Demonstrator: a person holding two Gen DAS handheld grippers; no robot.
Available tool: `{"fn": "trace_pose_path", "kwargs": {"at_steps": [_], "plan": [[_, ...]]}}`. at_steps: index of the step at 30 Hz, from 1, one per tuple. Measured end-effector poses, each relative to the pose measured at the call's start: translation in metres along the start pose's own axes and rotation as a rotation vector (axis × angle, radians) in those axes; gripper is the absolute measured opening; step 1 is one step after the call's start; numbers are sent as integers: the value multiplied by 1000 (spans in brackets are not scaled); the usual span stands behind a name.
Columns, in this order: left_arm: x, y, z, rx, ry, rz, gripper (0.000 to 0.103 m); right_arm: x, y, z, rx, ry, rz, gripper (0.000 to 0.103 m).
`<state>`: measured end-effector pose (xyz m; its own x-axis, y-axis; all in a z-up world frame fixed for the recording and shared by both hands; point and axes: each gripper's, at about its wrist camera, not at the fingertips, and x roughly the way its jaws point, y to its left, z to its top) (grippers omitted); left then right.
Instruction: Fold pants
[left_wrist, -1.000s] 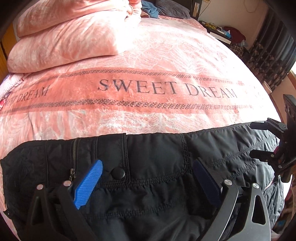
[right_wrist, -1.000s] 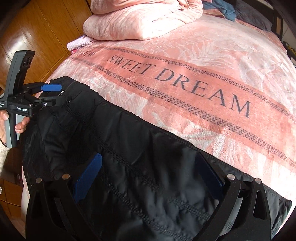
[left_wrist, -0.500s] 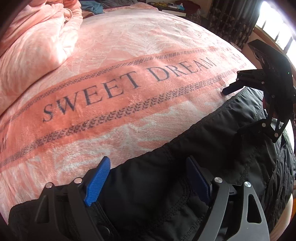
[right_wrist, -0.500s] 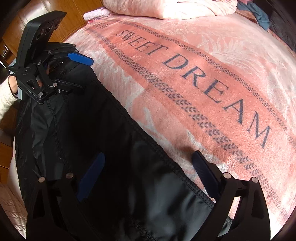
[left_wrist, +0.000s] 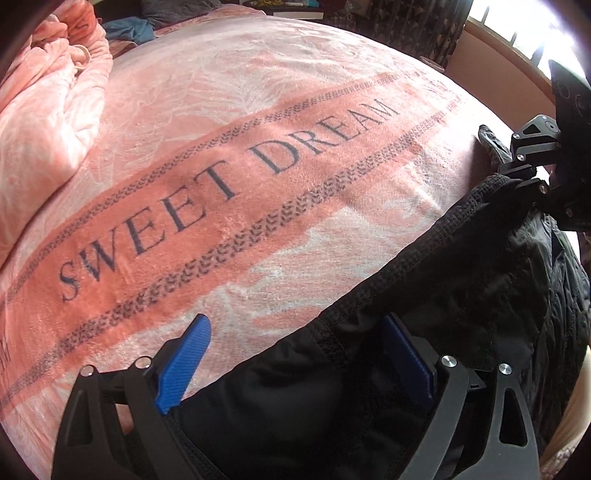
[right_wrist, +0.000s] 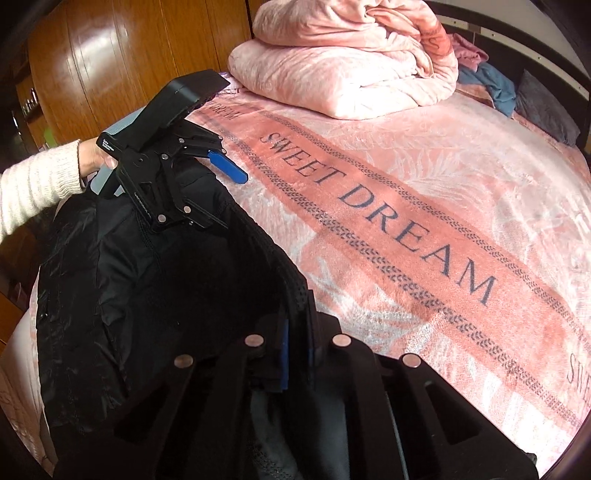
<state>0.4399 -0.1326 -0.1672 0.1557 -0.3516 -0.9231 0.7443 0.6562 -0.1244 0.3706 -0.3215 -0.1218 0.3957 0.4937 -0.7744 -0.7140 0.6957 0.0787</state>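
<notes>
The pants (right_wrist: 155, 295) run off the lower frame edge beneath both grippers. Right gripper (left_wrist: 517, 166) fingertips vanish into their dark fabric; items beyond the blanket (left_wrist: 258, 110) blur.

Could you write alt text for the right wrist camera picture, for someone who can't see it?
The right gripper, at the bottom of the view, is shut on the waistband edge of black pants lying on a pink "SWEET DREAM" blanket. At upper left, a hand in a cream sleeve holds the left gripper open over the pants' far end.
</notes>
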Motion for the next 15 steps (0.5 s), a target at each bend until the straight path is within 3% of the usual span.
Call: {"fn": "trace_pose_path", "kwargs": {"at_steps": [4,7,10,12,15], "plan": [[7,6,4,-43,110,-190,94,-13,13,8,-27,-47,-22,6],[4,6,4,-32,125,-200,91,-19,21,13,-38,-72,-32,6],[-4,7,-3,-45,121,-196,64,-19,22,12,-19,-74,-51,6],[-12,8,-10,-54,106,-195,35,-19,24,10,0,-78,-61,7],[-31,4,-22,-61,49,-182,17,-21,29,9,32,-91,-88,7]]}}
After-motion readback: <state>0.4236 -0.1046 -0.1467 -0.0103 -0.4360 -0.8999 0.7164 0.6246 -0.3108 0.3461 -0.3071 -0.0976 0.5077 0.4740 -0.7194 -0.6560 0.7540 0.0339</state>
